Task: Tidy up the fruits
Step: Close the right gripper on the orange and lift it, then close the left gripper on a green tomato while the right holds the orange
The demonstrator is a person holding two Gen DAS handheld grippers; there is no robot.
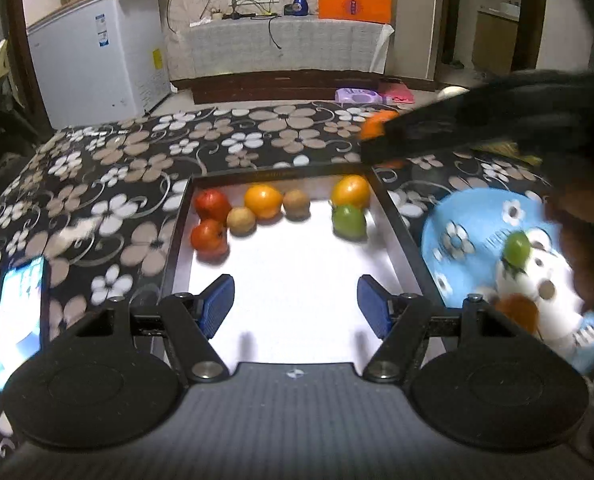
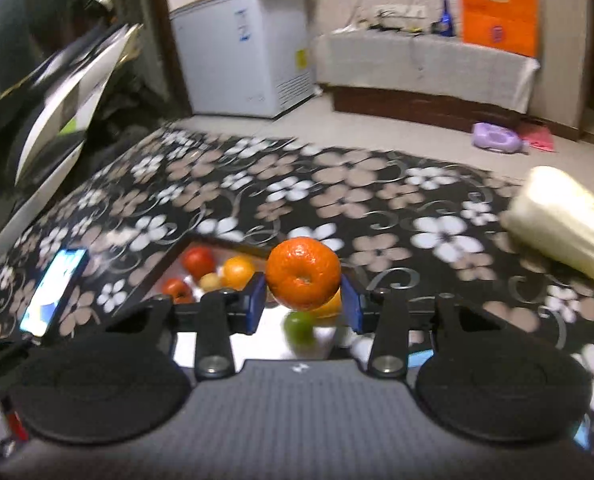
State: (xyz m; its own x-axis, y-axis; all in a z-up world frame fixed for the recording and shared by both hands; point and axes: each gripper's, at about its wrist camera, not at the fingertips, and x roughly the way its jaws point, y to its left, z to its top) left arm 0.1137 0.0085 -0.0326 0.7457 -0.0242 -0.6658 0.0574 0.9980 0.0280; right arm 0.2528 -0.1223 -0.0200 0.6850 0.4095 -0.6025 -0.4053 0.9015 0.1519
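An orange (image 2: 303, 272) is held clamped between the blue pads of the right gripper (image 2: 303, 298) above the tray (image 1: 393, 216) (apparently for placing beside the fruit already lined up there), while the left gripper (image 1: 295, 306) is kept spread wide and empty over the tray's bare near end.

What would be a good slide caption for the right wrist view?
Right gripper holds an orange tangerine above the fruit tray on the floral table.
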